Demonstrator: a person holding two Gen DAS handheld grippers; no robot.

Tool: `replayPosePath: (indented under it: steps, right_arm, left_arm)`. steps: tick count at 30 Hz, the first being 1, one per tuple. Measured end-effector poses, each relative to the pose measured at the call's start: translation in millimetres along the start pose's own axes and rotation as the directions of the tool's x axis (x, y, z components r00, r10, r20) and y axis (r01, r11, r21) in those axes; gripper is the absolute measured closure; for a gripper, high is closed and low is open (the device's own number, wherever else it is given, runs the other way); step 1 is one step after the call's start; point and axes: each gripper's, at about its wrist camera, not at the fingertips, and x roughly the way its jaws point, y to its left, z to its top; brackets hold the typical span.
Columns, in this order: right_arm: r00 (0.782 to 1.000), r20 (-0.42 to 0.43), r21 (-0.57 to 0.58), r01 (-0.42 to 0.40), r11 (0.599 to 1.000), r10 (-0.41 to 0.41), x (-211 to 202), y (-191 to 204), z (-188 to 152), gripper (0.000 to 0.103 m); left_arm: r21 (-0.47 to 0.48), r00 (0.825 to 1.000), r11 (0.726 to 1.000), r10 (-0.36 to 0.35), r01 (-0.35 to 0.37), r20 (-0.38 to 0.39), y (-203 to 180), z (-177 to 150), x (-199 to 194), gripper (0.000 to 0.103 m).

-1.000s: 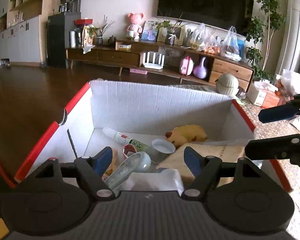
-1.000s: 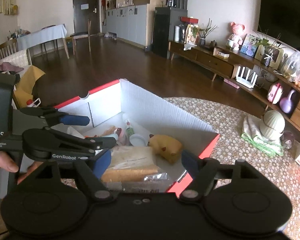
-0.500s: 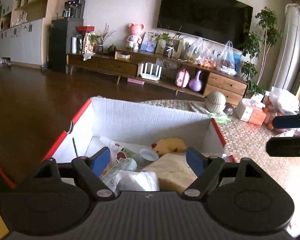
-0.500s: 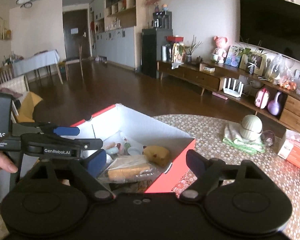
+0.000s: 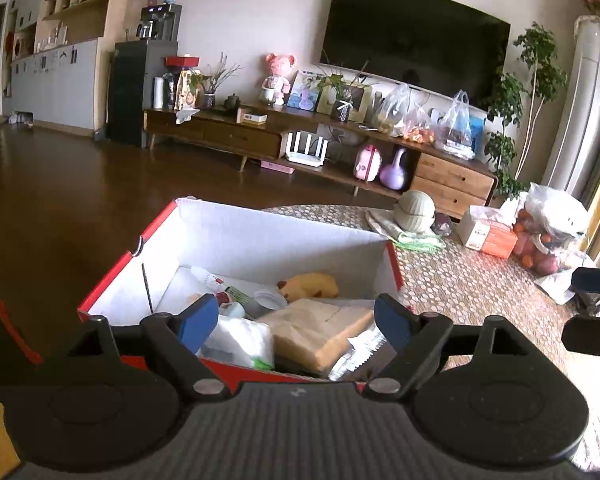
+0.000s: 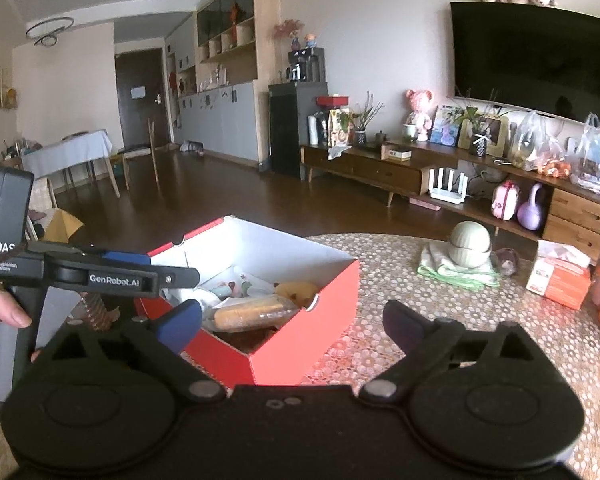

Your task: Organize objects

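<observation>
From my station: the box (image 5: pixel 260 236) is corrugated cardboard, matt white inside, smooth red outside (image 6: pixel 300 344). In it I see a bread loaf (image 5: pixel 324 328) in clear glossy plastic wrap and, at its 9 o'clock, a soft white tissue pack (image 5: pixel 240 340) in thin film. The yellow toy (image 5: pixel 312 284) at the loaf's 12 o'clock looks plush. The tablecloth (image 6: pixel 460 320) appears woven and patterned, slightly rough. My left gripper (image 5: pixel 296 320) and right gripper (image 6: pixel 292 320) are matt black plastic with smooth blue pads (image 5: pixel 196 320) and dull metal pivot screws (image 6: pixel 206 390). The floor (image 5: pixel 80 184) is glossy dark wood.
</observation>
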Motion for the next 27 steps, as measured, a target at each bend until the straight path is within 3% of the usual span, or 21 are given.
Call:
replayPosePath:
  steps: [4, 6, 15, 27]
  right_arm:
    - [1.000, 0.015, 0.044, 0.016, 0.999, -0.016, -13.3, -10.9, -6.6, 0.002]
    - [0.999, 0.018, 0.050, 0.029, 0.998, -0.030, -19.2, -16.0, -9.7, 0.001]
    - [0.998, 0.036, 0.060, 0.053, 0.997, -0.055, -51.6, -35.0, -24.6, 0.001]
    - [0.997, 0.028, 0.079, 0.076, 0.994, -0.078, -71.9, -47.0, -41.5, 0.001]
  left_arm:
    - [0.034, 1.000, 0.999, 0.021, -0.020, -0.014, -22.5, -2.7, -6.1, 0.012]
    - [0.053, 0.999, 0.998, 0.032, -0.032, -0.008, -33.4, -3.5, -9.3, 0.001]
    - [0.095, 0.999, 0.994, 0.052, -0.052, 0.004, -73.7, -10.1, -23.1, 0.000]
    - [0.102, 0.994, 0.990, 0.090, -0.096, 0.057, -87.6, -19.2, -44.1, 0.000]
